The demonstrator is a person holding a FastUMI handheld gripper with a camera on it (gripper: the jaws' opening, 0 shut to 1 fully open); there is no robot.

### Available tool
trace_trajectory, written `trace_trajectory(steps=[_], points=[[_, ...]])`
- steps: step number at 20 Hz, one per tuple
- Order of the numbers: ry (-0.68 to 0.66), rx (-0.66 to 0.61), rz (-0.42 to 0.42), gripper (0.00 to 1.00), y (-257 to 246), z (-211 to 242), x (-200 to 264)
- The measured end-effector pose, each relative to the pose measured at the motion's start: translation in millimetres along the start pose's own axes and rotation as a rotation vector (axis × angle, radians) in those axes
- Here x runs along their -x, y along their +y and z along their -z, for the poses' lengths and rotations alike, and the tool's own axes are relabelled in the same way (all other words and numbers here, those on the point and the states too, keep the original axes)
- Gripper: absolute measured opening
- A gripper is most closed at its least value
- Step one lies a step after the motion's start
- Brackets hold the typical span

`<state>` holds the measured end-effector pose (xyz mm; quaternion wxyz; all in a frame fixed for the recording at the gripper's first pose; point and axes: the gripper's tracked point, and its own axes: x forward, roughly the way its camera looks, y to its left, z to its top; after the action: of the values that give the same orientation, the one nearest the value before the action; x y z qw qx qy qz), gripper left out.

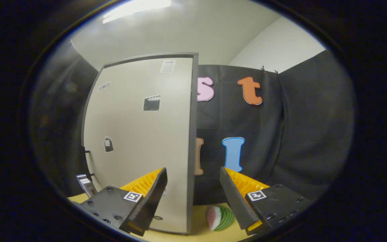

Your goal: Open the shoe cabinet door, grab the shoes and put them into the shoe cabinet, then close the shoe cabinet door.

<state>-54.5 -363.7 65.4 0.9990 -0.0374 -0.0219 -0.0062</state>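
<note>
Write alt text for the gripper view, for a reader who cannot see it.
The hand-held gripper is open, its fingers either side of the free edge of a beige cabinet door just ahead. A toy watermelon slice lies on the table by the right finger.

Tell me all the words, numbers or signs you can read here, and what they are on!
No word or number can be read.
Pale cabinet door with grey edge: white paper label, print too blurred; three small stickers, a clapperboard picture and two blurred.
Open black-and-orange tool, door's edge between its fingers: two square black-and-white code markers, patterns, not words.
</note>
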Motion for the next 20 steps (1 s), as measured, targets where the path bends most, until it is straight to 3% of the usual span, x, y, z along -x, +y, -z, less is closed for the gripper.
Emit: trace_trajectory(steps=[9, 20], points=[[-0.004, 0.025, -0.044, 0.98, -119.6, 30.3, -6.6], [0.010, 0.000, -0.015, 0.98, -197.5, 86.6, -10.6]])
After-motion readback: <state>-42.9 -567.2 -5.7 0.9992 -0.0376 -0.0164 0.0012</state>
